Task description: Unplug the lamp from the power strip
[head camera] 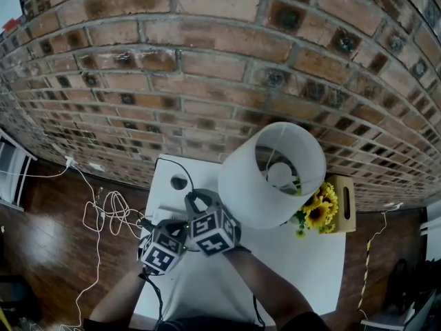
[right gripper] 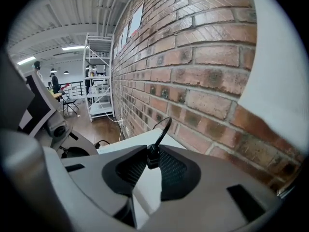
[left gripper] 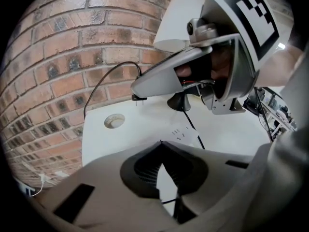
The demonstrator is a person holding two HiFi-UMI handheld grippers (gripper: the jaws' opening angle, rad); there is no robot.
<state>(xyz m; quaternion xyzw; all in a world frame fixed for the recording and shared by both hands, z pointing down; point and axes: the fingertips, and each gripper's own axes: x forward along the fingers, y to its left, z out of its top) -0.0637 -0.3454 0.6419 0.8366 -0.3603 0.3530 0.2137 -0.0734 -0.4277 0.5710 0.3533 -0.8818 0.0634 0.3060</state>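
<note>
While our right gripper [right gripper: 154, 150] clamps the black plug [right gripper: 152, 159], its prongs clear of the white power strip [left gripper: 186, 134], our left gripper [left gripper: 161, 143] shows jaws touching at the tips, empty.

We find no word, number or brand that can be read. The left marker cube [head camera: 163, 252] and the right marker cube [head camera: 212, 232] bear only black-and-white square patterns. The pale sheets [right gripper: 136, 18] on the brick wall [right gripper: 203, 57] are too small to read.
</note>
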